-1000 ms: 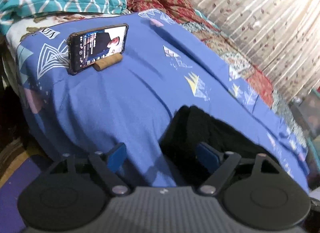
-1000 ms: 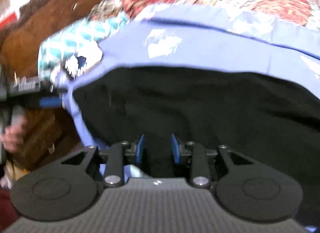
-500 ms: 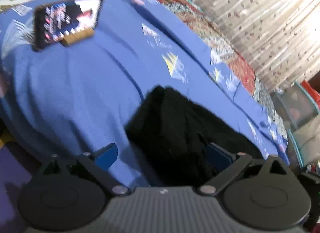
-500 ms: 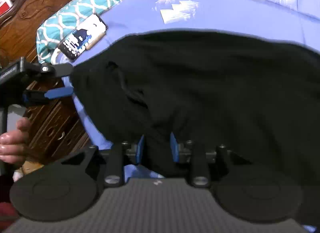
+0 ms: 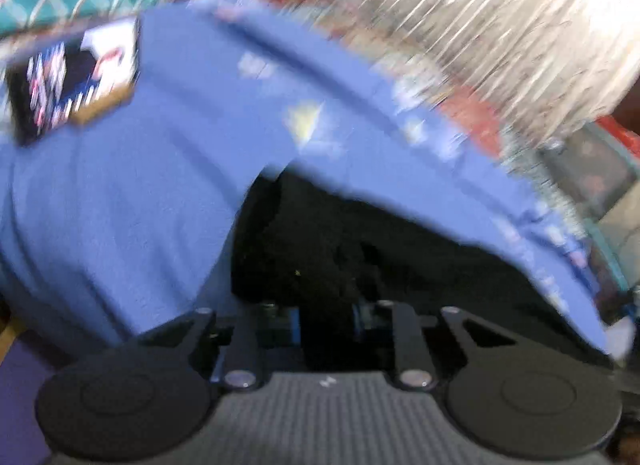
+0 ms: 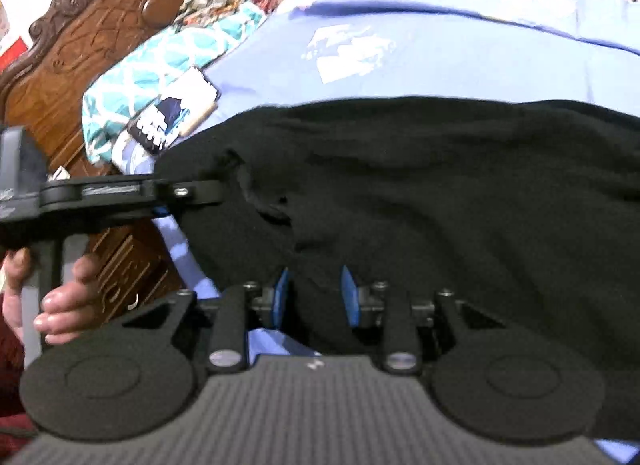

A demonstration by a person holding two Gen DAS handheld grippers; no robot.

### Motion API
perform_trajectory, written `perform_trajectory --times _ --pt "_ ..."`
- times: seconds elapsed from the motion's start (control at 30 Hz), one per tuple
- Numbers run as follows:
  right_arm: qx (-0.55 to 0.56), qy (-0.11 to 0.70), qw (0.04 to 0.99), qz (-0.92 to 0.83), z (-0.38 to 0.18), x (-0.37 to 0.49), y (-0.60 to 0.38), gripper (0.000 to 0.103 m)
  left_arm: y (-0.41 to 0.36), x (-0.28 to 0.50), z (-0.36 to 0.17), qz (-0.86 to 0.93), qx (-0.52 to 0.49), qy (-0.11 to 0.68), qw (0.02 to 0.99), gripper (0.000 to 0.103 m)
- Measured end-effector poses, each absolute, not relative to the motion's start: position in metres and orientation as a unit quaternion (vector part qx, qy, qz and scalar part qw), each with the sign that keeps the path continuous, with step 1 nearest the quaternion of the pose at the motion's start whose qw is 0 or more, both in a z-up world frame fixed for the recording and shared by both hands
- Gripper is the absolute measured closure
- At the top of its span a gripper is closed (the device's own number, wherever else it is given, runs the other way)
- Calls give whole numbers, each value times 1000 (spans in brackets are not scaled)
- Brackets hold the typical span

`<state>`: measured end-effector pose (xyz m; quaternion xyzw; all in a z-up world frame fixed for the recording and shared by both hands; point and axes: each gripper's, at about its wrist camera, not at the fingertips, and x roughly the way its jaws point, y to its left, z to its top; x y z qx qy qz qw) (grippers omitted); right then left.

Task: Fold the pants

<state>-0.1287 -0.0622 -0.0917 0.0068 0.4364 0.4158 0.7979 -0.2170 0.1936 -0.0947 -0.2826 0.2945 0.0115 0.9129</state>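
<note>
Left tool [image 5: 325, 315] angled down at the near edge of the pants [image 6: 420, 201], jaws just drawn in around dark cloth, apparently pinching it, though blurred. Right tool [image 6: 313, 297] tilted down likewise, blue pads clamped on a fold of black fabric. Hand [image 6: 52, 305] at nine o'clock wrapped round the left handle. Pants black, rumpled, spread across the blue bedsheet [image 6: 460, 53], phone [image 6: 176, 111] lying at ten o'clock.

Both wrist cameras look forward and downward over their own grippers, close above the black pants [image 6: 400, 193] on the blue bedsheet [image 5: 120, 185]; both see the phone [image 6: 176, 113].
</note>
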Motion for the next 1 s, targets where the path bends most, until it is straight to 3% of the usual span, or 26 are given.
perform_trajectory --times 0.13,0.27,0.37,0.43,0.47,0.5,0.73,1.0 --pt "47 441 799 406 -95 -120 -70 70 171 -228 -69 -15 -216 231 949 84" --pt "27 477 784 396 -113 -117 -61 69 170 -213 -94 26 -204 289 935 83" --pt "45 480 779 402 -114 -113 -67 69 195 -215 -123 34 -289 337 895 80" --pt "60 480 776 404 -116 -111 -72 69 204 -223 -126 39 -320 339 884 67" --pt "71 481 775 404 -117 -110 -74 69 205 -224 -126 52 -315 344 883 50" --pt "81 482 773 404 -118 -109 -76 69 206 -225 -125 64 -310 347 883 43" --pt "149 438 809 363 -96 -98 -123 69 204 -231 -108 71 -287 357 886 41" --pt "242 374 873 199 -92 -104 -283 67 217 -232 -64 106 -287 326 894 41"
